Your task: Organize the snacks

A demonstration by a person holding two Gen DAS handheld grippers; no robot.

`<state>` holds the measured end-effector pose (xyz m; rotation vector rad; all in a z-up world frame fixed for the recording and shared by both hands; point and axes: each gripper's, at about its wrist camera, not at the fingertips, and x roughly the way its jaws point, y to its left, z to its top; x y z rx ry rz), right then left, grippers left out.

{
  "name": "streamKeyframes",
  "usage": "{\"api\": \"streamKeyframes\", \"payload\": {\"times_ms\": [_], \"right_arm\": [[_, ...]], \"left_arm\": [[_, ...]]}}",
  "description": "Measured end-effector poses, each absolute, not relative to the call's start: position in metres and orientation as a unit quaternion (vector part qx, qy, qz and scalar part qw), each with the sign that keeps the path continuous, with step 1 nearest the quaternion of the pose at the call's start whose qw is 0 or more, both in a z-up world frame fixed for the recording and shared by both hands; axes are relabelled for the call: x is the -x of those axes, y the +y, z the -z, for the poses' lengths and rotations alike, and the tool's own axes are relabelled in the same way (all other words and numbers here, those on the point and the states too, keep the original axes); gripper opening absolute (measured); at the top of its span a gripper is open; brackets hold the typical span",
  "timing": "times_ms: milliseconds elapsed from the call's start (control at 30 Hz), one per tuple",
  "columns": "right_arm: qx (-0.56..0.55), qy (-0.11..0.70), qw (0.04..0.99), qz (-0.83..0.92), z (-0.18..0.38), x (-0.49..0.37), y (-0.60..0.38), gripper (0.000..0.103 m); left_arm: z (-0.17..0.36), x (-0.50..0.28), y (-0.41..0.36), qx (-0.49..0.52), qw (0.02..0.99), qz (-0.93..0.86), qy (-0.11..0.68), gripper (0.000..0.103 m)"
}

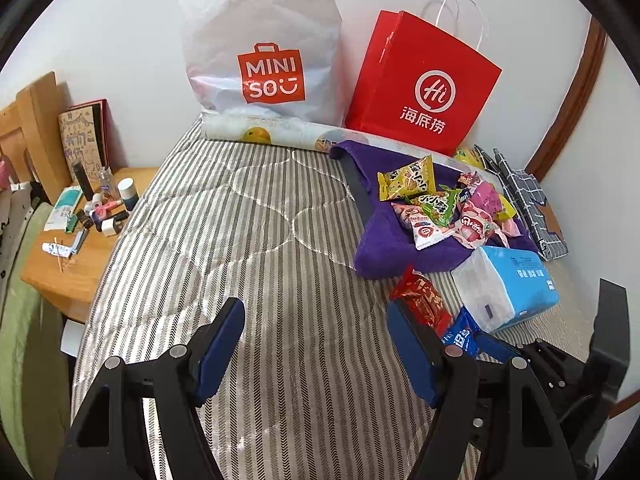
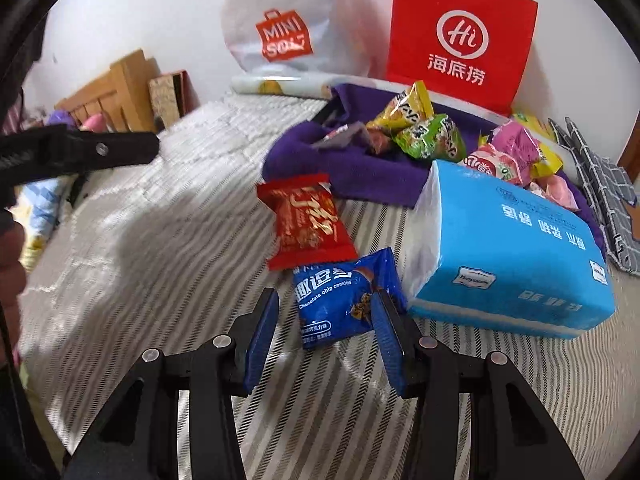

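My left tool [image 1: 316, 344] over bare striped bed [image 1: 240, 240], room wide toward headboard side. Far edge blocked: white bag [image 1: 264, 48], red bag [image 1: 420, 80]. Tissue pack [image 2: 508, 248] crowds my right tool [image 2: 326, 320].

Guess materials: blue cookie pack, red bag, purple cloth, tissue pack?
Blue cookie pack: glossy plastic film, by its sheen and crimped end seals.
Red bag: likely stiff matte paper; sharp folds, stands by itself, thin white cord handles.
Purple cloth: soft fabric, perhaps terry or fleece; fuzzy, slumped folds.
Tissue pack: thin printed plastic wrap, slightly shiny, over white tissue.
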<state>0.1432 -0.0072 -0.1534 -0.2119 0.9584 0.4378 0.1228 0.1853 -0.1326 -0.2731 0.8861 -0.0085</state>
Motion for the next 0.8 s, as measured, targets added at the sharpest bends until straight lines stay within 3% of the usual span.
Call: {"api": "streamKeyframes", "payload": {"times_ms": [267, 500, 800], "right_arm": [[0.112, 0.461, 0.858, -0.197, 0.157, -0.152, -0.004, 0.048], [0.108, 0.455, 0.860, -0.205, 0.150, -0.143, -0.009, 0.017], [0.079, 0.430, 0.865, -0.244, 0.127, -0.110, -0.028, 0.014]], "left_arm": [[0.136, -0.124, 0.185, 0.144, 0.891, 0.006, 0.431, 0.072], [0.140, -0.120, 0.181, 0.142, 0.887, -0.002, 0.439, 0.071], [0.143, -0.116, 0.168, 0.142, 0.883, -0.017, 0.447, 0.072]]}}
